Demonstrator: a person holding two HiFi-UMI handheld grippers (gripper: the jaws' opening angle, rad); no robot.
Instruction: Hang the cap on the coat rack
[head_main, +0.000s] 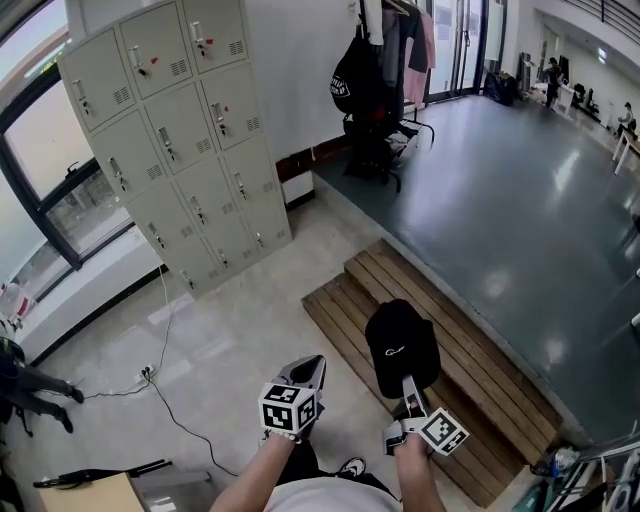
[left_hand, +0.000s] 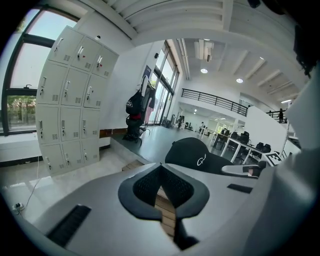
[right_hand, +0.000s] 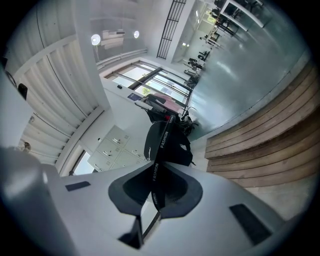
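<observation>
A black cap (head_main: 401, 345) hangs in front of me over the wooden steps. My right gripper (head_main: 408, 385) is shut on its back strap. In the right gripper view the strap (right_hand: 156, 175), printed FASHION, runs between the jaws and the cap (right_hand: 167, 142) dangles beyond them. My left gripper (head_main: 312, 362) is held beside it on the left, shut and holding nothing; its own view shows the cap (left_hand: 192, 155) off to the right. The coat rack (head_main: 385, 60), hung with clothes and a black bag, stands far ahead on the raised floor, also seen as coat rack (left_hand: 137, 112).
Grey lockers (head_main: 175, 130) line the wall at the left. Two wooden steps (head_main: 450, 340) lead up to a dark raised floor (head_main: 520, 190). A cable (head_main: 160, 385) trails over the pale floor at the left. Desks and people are far off at the back right.
</observation>
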